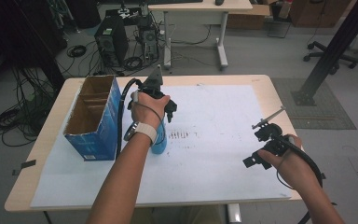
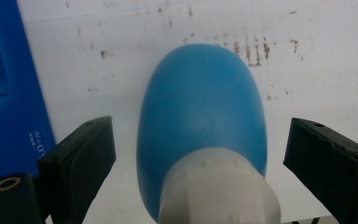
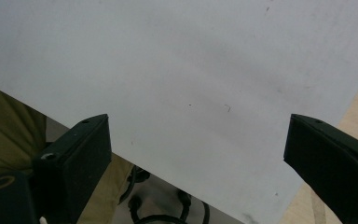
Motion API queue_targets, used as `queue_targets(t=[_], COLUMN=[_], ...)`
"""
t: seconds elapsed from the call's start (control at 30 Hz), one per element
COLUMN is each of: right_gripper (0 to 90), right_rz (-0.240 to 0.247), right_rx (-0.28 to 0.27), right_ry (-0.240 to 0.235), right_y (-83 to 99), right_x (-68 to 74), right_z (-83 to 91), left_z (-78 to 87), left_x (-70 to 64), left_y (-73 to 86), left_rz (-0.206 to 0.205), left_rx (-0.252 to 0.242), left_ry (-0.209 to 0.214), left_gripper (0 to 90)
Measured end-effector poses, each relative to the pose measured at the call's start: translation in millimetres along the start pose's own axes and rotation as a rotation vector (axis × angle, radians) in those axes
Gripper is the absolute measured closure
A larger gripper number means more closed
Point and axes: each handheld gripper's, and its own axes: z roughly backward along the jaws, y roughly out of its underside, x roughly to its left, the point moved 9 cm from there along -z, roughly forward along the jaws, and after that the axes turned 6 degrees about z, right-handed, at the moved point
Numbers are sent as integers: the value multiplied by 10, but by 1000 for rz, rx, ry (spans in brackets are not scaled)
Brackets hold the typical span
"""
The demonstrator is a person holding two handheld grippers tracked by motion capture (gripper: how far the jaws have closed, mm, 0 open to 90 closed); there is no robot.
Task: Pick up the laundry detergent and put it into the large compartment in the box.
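A blue bottle (image 2: 200, 102) with a white cap (image 2: 219, 186) stands on the white sheet (image 2: 307, 56), its cap end toward the left gripper's camera. My left gripper (image 2: 200, 135) is open, one jaw on each side of the bottle's upper part, and a gap shows on both sides. In the high view the left hand and left gripper (image 1: 164, 114) hang over the bottle (image 1: 159, 145), just right of the box. My right gripper (image 1: 261, 149) is open near the table's front right; the right gripper (image 3: 196, 135) has nothing between its fingers, over the sheet's front edge.
An open blue cardboard box (image 1: 93, 116) with inner dividers stands at the table's left, close beside the bottle. The white sheet (image 1: 214, 116) covers most of the wooden table (image 1: 270, 84). Dark smudges (image 1: 179, 135) mark the sheet's middle. Computers and cables lie on the floor behind.
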Motion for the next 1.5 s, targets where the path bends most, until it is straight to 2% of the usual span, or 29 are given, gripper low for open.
queue_targets(t=[0.5, 0.93, 1.23, 1.5], right_gripper=[77, 77, 77, 77], right_rz=[0, 1, 0, -6], right_rx=[1, 0, -1, -6], right_ry=[-1, -2, -4, -4], right_y=[4, 7, 3, 23], right_x=[-10, -6, 0, -16], right_z=[-8, -15, -15, -7], left_z=[-87, -90, -80, -61], left_x=[18, 51, 22, 29], left_y=[4, -6, -4, -15], left_rz=[6, 1, 3, -2], left_rx=[6, -13, -19, -35], left_ry=[3, -4, 20, -5], left_gripper=[140, 262, 337, 372])
